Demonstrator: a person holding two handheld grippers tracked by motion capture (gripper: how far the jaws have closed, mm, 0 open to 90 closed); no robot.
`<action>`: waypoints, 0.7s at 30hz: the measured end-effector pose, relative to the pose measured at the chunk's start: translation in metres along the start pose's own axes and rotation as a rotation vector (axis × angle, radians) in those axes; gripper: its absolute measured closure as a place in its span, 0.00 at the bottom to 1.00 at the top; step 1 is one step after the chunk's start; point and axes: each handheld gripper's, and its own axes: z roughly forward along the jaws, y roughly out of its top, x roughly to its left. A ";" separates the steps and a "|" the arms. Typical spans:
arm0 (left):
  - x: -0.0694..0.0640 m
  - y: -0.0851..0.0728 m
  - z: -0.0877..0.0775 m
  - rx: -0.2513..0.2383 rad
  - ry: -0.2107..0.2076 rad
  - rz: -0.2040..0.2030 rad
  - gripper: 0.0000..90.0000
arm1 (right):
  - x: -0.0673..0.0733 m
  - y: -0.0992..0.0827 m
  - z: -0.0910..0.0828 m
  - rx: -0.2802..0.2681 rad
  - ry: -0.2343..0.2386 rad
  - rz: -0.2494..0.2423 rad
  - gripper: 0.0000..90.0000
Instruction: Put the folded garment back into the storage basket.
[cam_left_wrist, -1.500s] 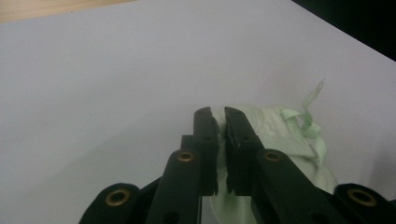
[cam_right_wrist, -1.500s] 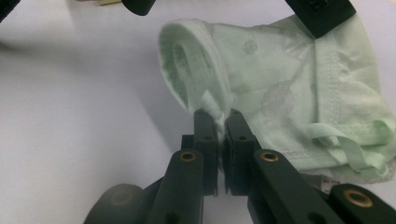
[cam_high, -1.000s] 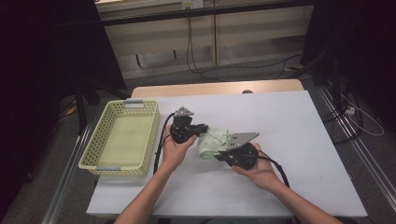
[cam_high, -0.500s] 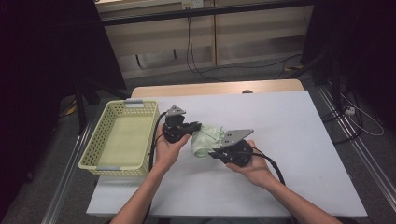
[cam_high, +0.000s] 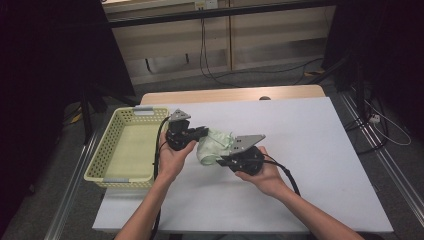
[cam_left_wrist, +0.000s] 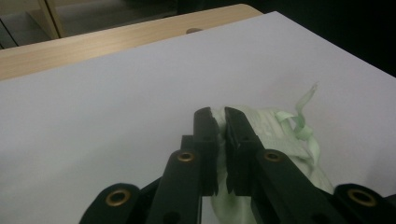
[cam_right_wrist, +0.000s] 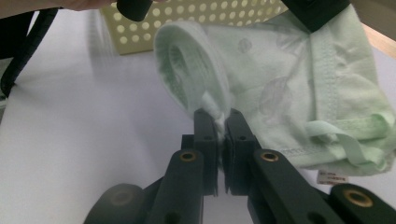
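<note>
A: How do the hands sit?

B: The left gripper (cam_high: 202, 131) points toward three o'clock and the right gripper (cam_high: 223, 161) toward ten o'clock, each pinching the pale green garment (cam_high: 214, 145) between them, above the white table (cam_high: 310, 150).

A: And around them?

B: The yellow basket (cam_high: 117, 150) lies at nine o'clock. Both forearms are cut off at six o'clock; the garment's label (cam_right_wrist: 332, 176) is unreadable.
</note>
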 end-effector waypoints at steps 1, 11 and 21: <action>0.000 0.001 -0.001 -0.003 0.001 -0.004 0.94 | 0.000 0.001 0.000 -0.005 0.000 0.000 0.96; 0.008 0.005 -0.014 -0.027 0.012 -0.018 0.94 | 0.000 0.013 0.001 -0.025 -0.002 -0.019 0.96; 0.021 0.006 -0.034 -0.061 0.039 -0.031 0.94 | 0.003 0.031 0.010 -0.034 0.007 -0.042 0.96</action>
